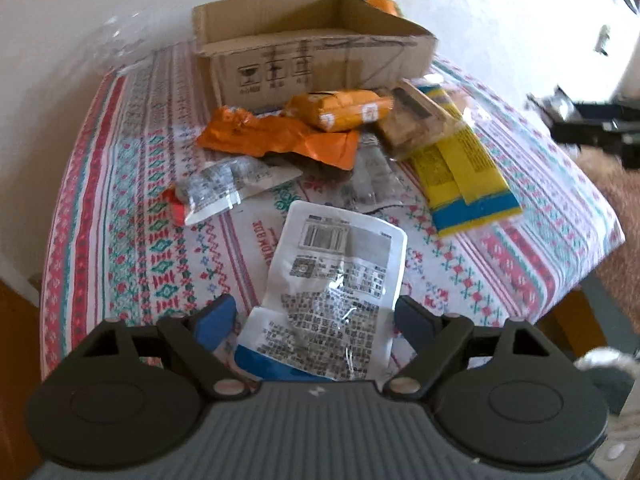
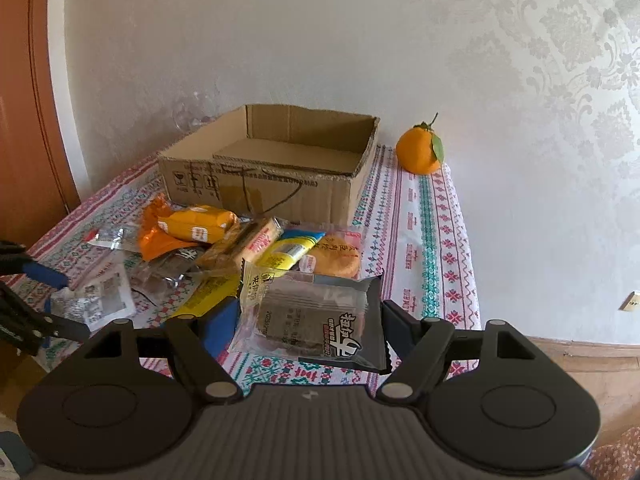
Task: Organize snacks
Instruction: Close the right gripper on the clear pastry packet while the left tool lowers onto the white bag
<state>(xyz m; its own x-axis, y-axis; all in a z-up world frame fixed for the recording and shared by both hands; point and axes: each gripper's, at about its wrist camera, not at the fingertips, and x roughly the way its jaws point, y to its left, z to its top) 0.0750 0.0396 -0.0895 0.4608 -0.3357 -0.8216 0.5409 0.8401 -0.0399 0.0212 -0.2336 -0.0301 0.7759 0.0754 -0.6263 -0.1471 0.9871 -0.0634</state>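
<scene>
My left gripper (image 1: 316,320) is open with its blue fingers on either side of a white and blue snack packet (image 1: 332,276) lying on the patterned tablecloth (image 1: 120,208). My right gripper (image 2: 308,328) is open around a black and clear snack packet (image 2: 312,312) at the near edge of the pile. An open, empty cardboard box (image 2: 272,164) stands behind the pile, also in the left wrist view (image 1: 312,52). The pile holds orange packets (image 1: 340,108), a yellow and blue packet (image 1: 460,168) and a round orange cake packet (image 2: 336,260). The left gripper's fingers (image 2: 44,272) show at the right wrist view's left edge.
An orange fruit with a leaf (image 2: 420,152) sits on the table by the wall, right of the box. A silver packet (image 1: 224,188) lies at the left of the pile. A wooden door (image 2: 24,120) is at the far left. The table edge drops to the floor on the right.
</scene>
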